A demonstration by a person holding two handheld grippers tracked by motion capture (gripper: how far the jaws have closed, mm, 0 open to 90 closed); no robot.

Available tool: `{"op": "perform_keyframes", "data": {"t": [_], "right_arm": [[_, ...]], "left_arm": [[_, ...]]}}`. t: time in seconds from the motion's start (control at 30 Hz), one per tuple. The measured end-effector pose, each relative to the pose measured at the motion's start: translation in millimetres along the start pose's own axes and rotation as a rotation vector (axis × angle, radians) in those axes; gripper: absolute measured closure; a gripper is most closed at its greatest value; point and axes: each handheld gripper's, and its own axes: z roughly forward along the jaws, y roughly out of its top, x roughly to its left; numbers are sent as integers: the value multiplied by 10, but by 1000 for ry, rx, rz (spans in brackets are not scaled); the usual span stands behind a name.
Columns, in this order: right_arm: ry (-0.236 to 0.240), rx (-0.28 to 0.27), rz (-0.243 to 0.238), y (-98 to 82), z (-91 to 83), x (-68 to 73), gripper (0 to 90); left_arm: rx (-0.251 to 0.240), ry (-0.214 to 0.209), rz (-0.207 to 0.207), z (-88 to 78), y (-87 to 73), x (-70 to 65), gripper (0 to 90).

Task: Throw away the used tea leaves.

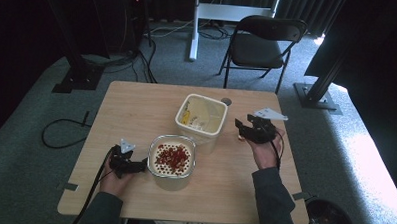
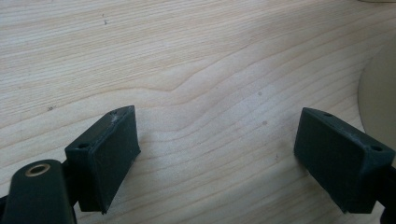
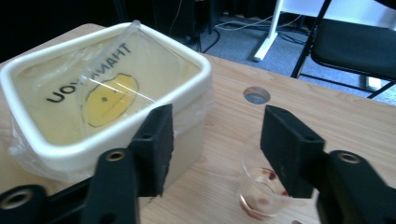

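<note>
Desk (image 1: 136, 105): left half and far-left corner free; cream tub (image 1: 200, 117), berry container (image 1: 172, 158) block centre; small cup (image 3: 261, 191) near right edge.

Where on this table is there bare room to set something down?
The far left of the table is bare wood, from the far edge down to the left gripper. The near strip between the red-filled dish and the person's edge is free too. It is crowded mid-right: the cream tub, a small clear cup and the open right gripper sit close.
</note>
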Motion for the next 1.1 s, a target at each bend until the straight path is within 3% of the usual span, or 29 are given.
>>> {"op": "perform_keyframes", "data": {"t": [0.4, 0.6, 0.93, 1.1], "right_arm": [[-53, 10, 32, -345, -38, -285, 223], [-69, 31, 17, -526, 181, -378, 188], [-52, 70, 52, -699, 564, -548, 197], [-40, 53, 48, -733, 709, -572, 196]], "left_arm": [[1, -1, -1, 0, 0, -1, 143], [1, -1, -1, -1, 0, -1, 143], [1, -1, -1, -1, 0, 0, 143], [1, -1, 0, -1, 0, 0, 143]]}}
